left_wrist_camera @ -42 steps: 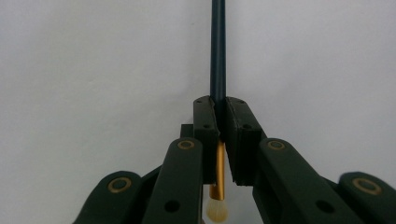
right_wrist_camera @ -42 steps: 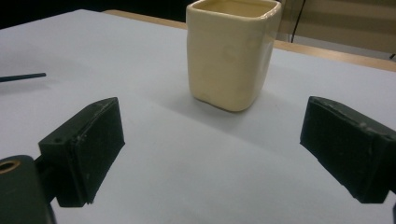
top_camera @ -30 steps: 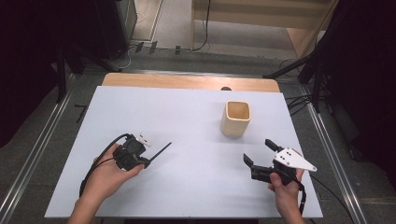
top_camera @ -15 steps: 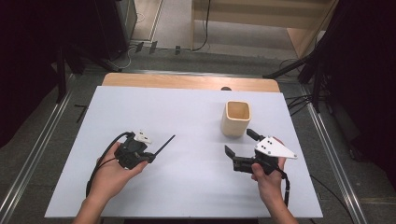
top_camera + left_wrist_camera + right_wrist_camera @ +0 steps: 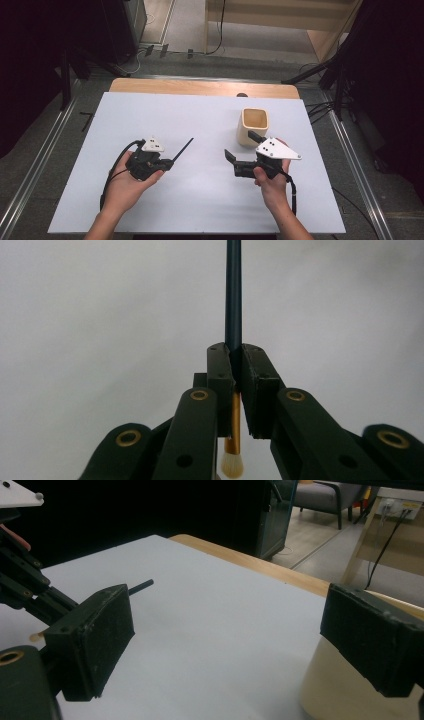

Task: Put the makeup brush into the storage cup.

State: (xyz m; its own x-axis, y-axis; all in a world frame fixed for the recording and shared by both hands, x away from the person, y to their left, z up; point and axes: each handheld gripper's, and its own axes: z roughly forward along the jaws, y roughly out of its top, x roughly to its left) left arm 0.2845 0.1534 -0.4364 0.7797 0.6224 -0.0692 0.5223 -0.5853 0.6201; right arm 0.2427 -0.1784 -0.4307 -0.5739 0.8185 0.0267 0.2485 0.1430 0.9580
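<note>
The left gripper holds a thin brush tight between its closed jaws, the dark handle pointing far and right, probably ready to go into the cream cup. The right gripper has its jaws wide with nothing between them, just beside the cup, perhaps to steady it. I can read no writing or label anywhere.

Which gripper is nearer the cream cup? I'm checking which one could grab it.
Right. The right gripper, jaws open, sits just in front of the cream cup, its far jaw right beside it. The left gripper, shut on a brush, is well off to the cup's left.
</note>
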